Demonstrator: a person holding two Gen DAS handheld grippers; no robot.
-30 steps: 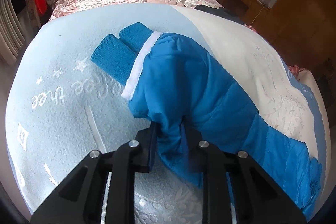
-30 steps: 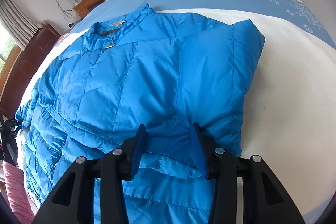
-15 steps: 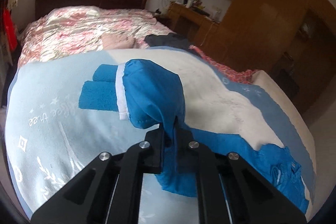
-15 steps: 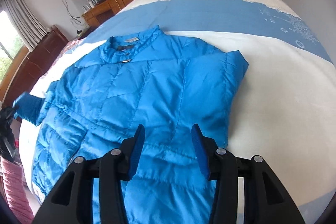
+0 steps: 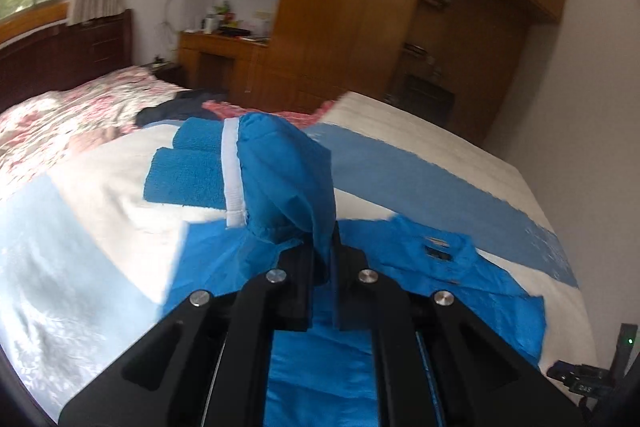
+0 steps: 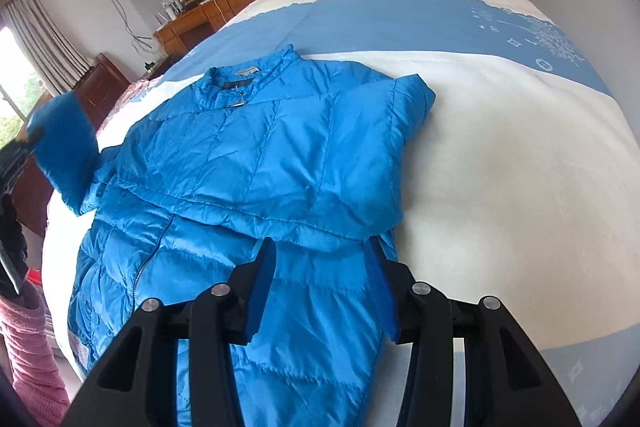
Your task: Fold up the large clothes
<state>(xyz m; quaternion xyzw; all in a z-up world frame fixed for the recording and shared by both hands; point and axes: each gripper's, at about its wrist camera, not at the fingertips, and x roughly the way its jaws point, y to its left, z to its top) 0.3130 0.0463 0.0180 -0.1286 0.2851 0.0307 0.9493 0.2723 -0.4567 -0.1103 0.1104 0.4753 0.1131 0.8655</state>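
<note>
Blue jacket (image 6: 256,163) spread front-up on the bed (image 6: 500,155), one sleeve already folded in across the chest. Other sleeve (image 5: 280,179) lifted above the jacket, pinched tight in the left gripper (image 5: 323,269), fold unfinished. Right gripper (image 6: 318,283) spread, empty, over the hem. Body folds left. Lower hem cut off; left view motion-blurred.

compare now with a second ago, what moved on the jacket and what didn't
The left gripper, fingers shut on the sleeve, has lifted it off the bed and swung it in over the jacket. The right gripper has risen slightly, open and holding nothing. The jacket body stays flat, its other sleeve folded in.
</note>
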